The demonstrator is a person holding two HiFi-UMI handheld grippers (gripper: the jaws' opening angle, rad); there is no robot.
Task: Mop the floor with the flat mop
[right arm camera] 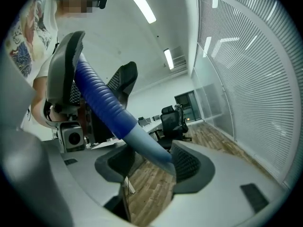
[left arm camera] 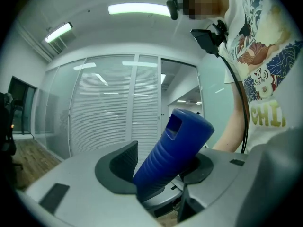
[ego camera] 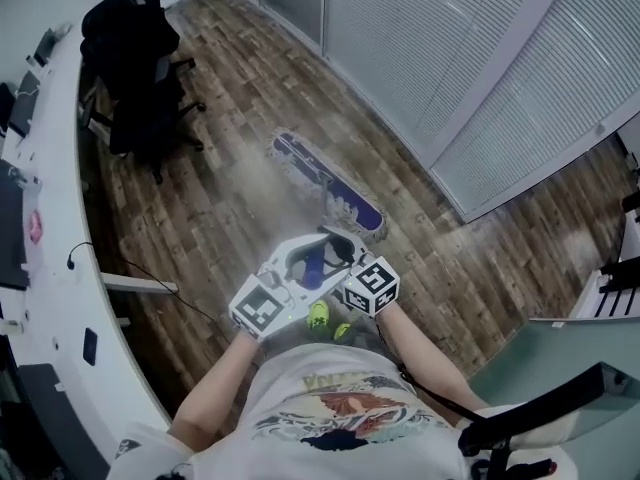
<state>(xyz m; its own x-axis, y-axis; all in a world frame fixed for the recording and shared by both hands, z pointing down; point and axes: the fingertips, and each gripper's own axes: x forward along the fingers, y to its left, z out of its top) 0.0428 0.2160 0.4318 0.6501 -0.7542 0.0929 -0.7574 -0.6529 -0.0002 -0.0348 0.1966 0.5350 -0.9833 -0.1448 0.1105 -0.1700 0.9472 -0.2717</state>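
Left gripper (left arm camera: 160, 165): jaws clamped on the blue mop handle (left arm camera: 173, 148).
Right gripper (right arm camera: 149, 162): jaws apart; handle rests against one pad.
Mop head (ego camera: 325, 183): flat on floor (ego camera: 225, 223), near the blinds-wall (ego camera: 450, 78) edge.
Surroundings: office chair (ego camera: 140, 68) beside desk (ego camera: 60, 298).

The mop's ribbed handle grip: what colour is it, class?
The handle grip is dark blue, clearest in the left gripper view.

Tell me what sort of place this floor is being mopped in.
Most likely an office. A black swivel chair stands by a long white desk, partition walls with slatted blinds run along one side, and the floor is wood-pattern planks.
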